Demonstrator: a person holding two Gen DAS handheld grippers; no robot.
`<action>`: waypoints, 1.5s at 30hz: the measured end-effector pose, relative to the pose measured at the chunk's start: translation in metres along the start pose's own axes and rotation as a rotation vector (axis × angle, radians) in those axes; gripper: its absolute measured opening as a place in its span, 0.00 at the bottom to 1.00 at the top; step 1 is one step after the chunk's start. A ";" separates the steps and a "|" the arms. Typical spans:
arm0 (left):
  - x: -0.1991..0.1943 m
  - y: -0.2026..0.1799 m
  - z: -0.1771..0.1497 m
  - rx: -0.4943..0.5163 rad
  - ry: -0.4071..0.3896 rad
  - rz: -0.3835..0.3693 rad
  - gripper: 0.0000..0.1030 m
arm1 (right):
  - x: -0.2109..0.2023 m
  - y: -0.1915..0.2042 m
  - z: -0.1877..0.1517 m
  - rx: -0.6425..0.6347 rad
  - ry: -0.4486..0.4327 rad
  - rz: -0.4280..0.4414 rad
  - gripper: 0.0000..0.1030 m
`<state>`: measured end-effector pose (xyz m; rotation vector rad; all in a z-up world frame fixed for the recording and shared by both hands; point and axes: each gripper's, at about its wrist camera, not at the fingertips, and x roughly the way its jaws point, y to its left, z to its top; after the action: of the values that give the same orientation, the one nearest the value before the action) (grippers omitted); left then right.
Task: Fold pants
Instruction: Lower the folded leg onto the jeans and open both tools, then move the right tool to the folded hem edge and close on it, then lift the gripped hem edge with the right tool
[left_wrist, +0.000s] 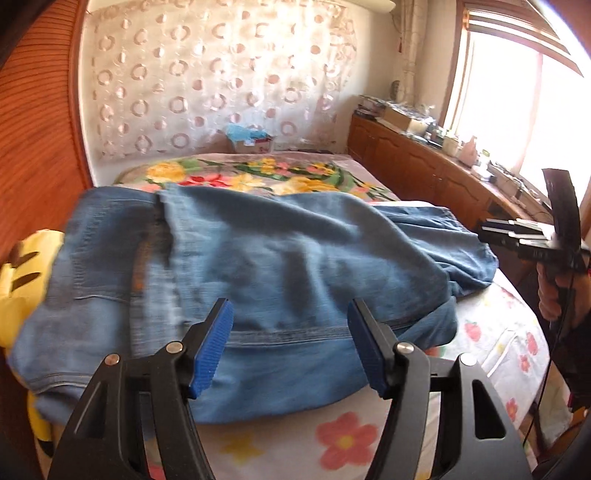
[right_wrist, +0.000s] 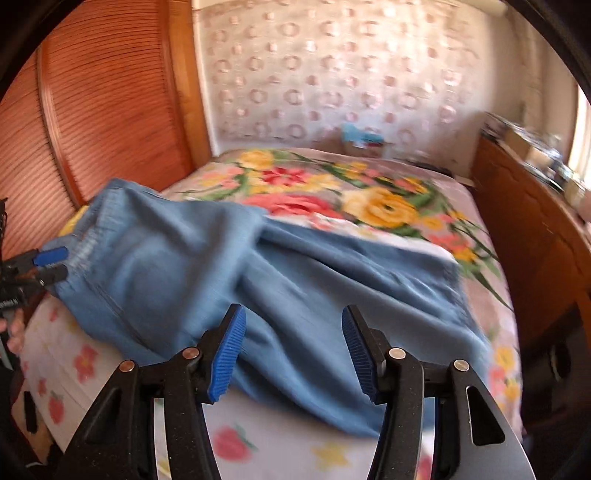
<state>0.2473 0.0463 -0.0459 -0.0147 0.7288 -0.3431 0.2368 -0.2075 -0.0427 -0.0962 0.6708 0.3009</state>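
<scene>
- Flowered bed (right_wrist: 388, 206) carries the blue pants (right_wrist: 207, 258), lying crosswise near its front edge.
- Left gripper (left_wrist: 291, 343) gapes empty over the waistband end.
- Right gripper (right_wrist: 293, 350) gapes empty over the leg end.

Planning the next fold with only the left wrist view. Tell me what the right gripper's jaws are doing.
Observer: The right gripper is open, nothing between its pads, and it points down at the pants.
Operator: Now report how my left gripper looks from that side.
Observer: The left gripper is at the left end of the pants, jaws apart, no cloth pinched. I can't tell whether it touches.
</scene>
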 end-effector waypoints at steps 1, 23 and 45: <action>0.006 -0.006 0.000 0.002 0.008 -0.011 0.63 | -0.005 -0.006 -0.008 0.014 0.003 -0.013 0.54; 0.058 -0.093 0.001 0.114 0.108 -0.078 0.63 | 0.005 -0.088 -0.044 0.183 0.082 -0.197 0.48; 0.067 -0.101 0.004 0.134 0.118 -0.071 0.63 | 0.009 -0.109 -0.045 0.264 0.080 -0.183 0.13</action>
<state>0.2661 -0.0701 -0.0736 0.1078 0.8222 -0.4631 0.2497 -0.3175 -0.0840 0.0833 0.7696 0.0306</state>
